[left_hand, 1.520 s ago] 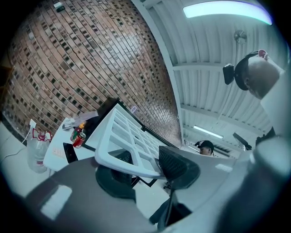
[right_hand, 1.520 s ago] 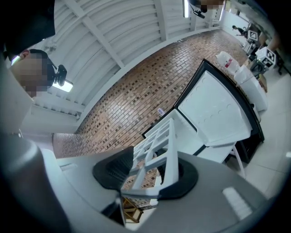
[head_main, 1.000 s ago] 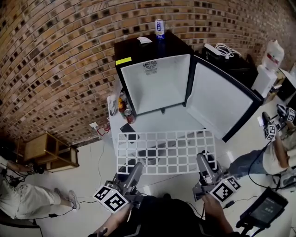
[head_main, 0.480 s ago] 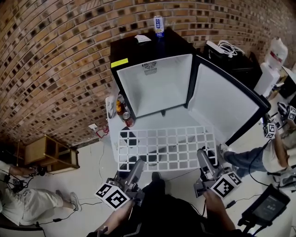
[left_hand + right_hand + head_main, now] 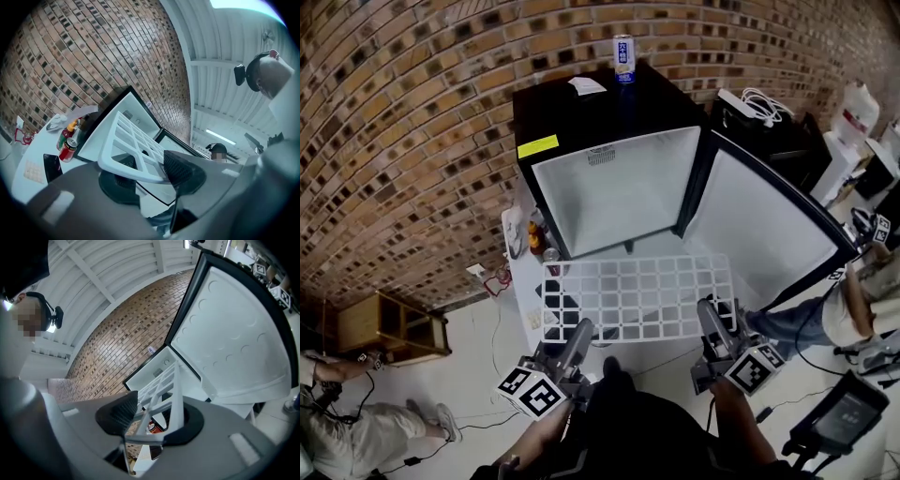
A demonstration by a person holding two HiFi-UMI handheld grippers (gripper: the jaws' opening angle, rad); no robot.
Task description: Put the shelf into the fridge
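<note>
Gripping the white lattice shelf [image 5: 637, 298] of square openings by its near edge, your left gripper [image 5: 581, 330] and right gripper [image 5: 706, 314] clamp ribbed black pads [image 5: 180, 169] on it, level, just before the open black fridge [image 5: 609, 103] with smooth white walls.

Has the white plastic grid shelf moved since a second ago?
Yes. The white grid shelf has moved closer to the open front of the black fridge.
</note>
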